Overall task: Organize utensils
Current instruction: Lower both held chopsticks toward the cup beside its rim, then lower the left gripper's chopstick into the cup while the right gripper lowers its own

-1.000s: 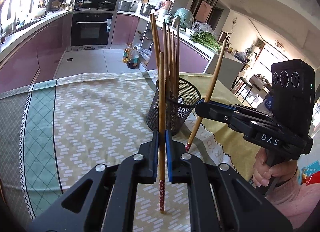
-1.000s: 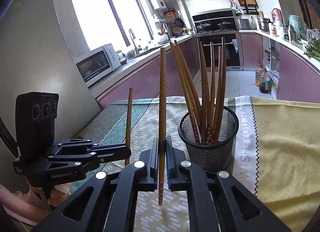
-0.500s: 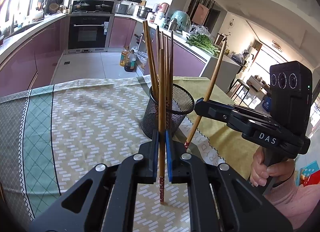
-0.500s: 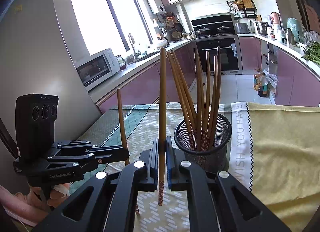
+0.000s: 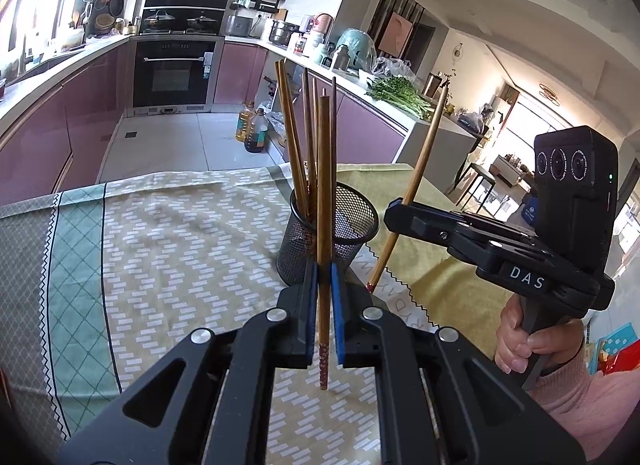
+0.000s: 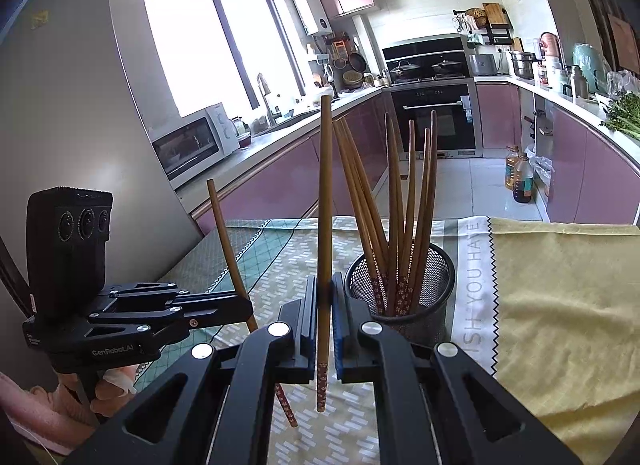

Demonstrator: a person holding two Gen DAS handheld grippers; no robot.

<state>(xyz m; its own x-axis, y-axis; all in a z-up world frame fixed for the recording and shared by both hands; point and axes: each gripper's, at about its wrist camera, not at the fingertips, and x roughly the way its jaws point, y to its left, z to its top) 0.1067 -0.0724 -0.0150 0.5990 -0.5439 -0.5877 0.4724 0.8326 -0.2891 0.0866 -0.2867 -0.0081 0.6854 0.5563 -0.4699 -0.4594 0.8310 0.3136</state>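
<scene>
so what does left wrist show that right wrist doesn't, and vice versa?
Left wrist only: the greens on the counter in full, the dining area behind, and the right gripper side-on, shut on its chopstick.
Right wrist only: the window, microwave, and the left gripper side-on, shut on its chopstick.
Both: the mesh holder of chopsticks, the patterned cloth, the oven, the oil bottles.

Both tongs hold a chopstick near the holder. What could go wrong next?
1. The mesh holder is already crowded with splayed chopsticks; an incoming tip could catch on them or tip it.
2. The left tongs and right tongs each pinch one chopstick low, so it may pivot.
</scene>
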